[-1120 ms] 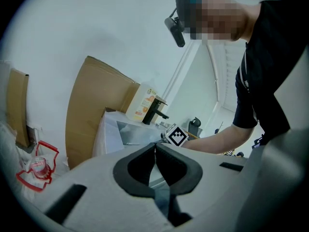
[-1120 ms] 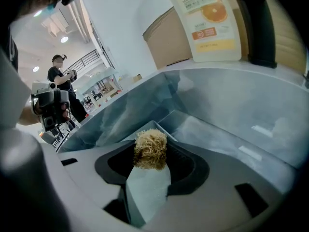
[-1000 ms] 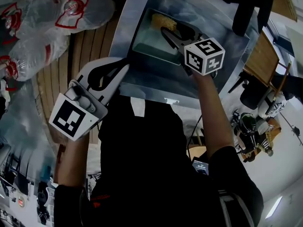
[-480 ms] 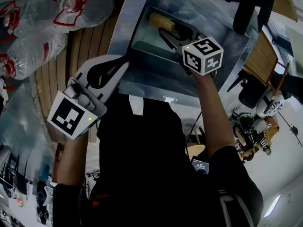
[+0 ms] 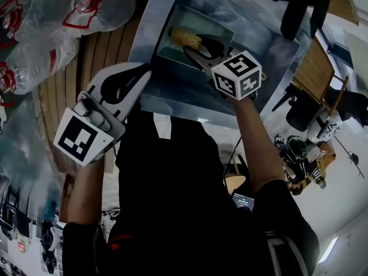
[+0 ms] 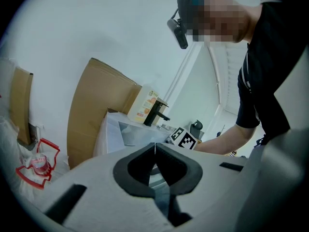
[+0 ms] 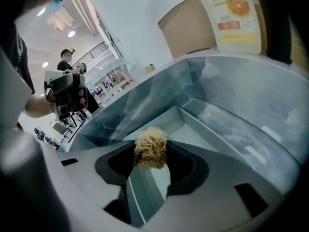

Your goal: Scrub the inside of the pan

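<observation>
The right gripper (image 7: 150, 152) is clamped on a scrubber (image 7: 150, 141), a loose, wiry ball of pale straw-coloured strands pinched between the two dark rubbery pads. Just under and ahead of its tips lies the pan (image 7: 205, 141), a shallow rectangular tray of dull grey metal with straight low walls. It sits in the bottom of a brushed steel sink (image 7: 251, 81). From above, the scrubber (image 5: 185, 37) is down inside the pan (image 5: 202, 20) near its left wall, at the very tip of the right gripper (image 5: 188, 43). Whether it presses on the metal I cannot tell.

The left gripper (image 6: 154, 147) holds nothing. Its curved black pads meet at a point, with only an empty almond-shaped gap behind them. Seen from above, the left gripper (image 5: 144, 76) (smooth white plastic shell, square-marked cube at the back) has its tips at the outer edge of the sink (image 5: 261, 53), well to the left of the right gripper and clear of the pan.

Beyond the right gripper's tips, on the far rim, stands a pale plastic bottle (image 7: 231, 13) with an orange pictured on its label. A sheet of brown cardboard (image 7: 188, 30) is just left of it. Out past the left gripper's left side — over slatted wood — lie crumpled clear plastic bags (image 5: 57, 22) with red handles.
</observation>
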Available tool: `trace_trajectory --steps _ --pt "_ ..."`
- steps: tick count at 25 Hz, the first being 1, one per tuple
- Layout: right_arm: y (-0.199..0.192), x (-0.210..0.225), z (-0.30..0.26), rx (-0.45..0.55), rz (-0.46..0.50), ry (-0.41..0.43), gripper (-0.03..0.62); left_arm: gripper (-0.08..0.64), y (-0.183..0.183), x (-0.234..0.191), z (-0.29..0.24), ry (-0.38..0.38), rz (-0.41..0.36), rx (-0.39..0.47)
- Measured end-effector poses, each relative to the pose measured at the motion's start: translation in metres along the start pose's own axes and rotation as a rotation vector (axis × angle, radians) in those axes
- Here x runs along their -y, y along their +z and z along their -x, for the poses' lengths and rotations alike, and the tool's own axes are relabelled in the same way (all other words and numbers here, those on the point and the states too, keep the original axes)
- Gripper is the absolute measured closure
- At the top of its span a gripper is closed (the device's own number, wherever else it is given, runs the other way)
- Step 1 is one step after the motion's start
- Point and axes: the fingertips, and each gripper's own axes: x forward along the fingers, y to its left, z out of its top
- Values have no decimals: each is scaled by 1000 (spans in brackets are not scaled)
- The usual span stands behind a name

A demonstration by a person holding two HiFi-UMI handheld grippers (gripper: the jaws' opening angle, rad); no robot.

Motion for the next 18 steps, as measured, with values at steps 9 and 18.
trace_trajectory --steps 9,18 --pt "-14 -25 0 -43 26 56 410 537 -2 10 -1 -3 5 9" --pt "-4 -20 10 15 -5 59 408 537 2 15 -7 -9 -4 7"
